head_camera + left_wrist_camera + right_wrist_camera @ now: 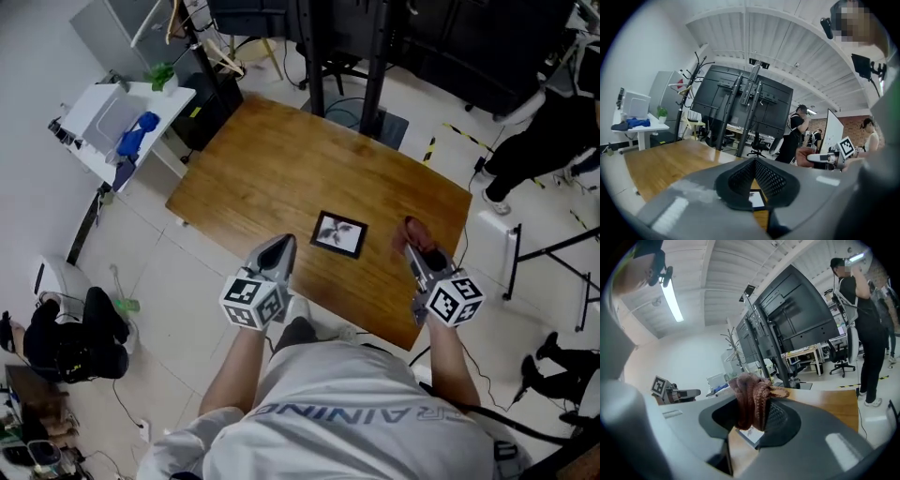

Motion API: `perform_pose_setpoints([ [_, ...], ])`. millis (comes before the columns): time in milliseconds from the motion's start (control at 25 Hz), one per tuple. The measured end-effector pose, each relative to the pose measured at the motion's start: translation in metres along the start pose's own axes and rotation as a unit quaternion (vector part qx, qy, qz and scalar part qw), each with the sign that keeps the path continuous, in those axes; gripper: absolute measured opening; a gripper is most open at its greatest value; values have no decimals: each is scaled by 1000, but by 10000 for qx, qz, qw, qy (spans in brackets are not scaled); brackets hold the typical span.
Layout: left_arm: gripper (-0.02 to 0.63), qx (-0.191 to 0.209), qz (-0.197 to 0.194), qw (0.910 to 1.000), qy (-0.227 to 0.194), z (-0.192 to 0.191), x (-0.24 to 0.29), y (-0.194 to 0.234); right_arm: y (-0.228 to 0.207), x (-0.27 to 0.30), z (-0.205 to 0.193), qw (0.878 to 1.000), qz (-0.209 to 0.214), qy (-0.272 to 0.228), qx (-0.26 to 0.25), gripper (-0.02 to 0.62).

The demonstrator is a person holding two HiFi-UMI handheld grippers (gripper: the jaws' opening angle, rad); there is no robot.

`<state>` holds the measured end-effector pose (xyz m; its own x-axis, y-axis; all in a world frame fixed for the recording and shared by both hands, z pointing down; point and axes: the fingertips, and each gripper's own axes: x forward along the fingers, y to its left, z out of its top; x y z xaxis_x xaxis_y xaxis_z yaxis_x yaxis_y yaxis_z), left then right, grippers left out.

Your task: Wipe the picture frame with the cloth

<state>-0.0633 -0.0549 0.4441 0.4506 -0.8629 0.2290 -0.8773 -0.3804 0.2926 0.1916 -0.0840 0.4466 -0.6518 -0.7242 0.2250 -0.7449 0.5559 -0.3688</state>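
Picture frame [338,234] is lying flat on the wooden table [281,159], toward the near edge, roughly between the two grippers. Both forearms reach out from the person's body, with the grippers pointing away over the table's near edge. The left gripper [284,246] has its jaws closed together with nothing in them, tips just beside the frame's left side. The right gripper [413,251] sits off to the frame's right, a bit apart from it, jaws clamped on a bunched-up brownish cloth [751,401] that sticks up past the tips.
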Motion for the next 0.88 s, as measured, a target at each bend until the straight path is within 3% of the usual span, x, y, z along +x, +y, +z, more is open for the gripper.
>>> perform_pose_setpoints([
  [240, 5, 80, -666, 9976, 184, 23, 51, 45, 3, 40, 20, 9980, -606, -186, 59, 123],
  [480, 5, 119, -1184, 9915, 531, 13, 78, 68, 9, 64, 12, 9938, -1086, -116, 225, 123],
  [680, 5, -4, -1307, 9872, 919, -20, 89, 72, 10, 76, -14, 9926, -1075, 175, 545, 123],
  [880, 5, -54, -1318, 9798, 1505, -72, 98, 63, 6, 103, -41, 9921, -765, 541, 840, 123],
])
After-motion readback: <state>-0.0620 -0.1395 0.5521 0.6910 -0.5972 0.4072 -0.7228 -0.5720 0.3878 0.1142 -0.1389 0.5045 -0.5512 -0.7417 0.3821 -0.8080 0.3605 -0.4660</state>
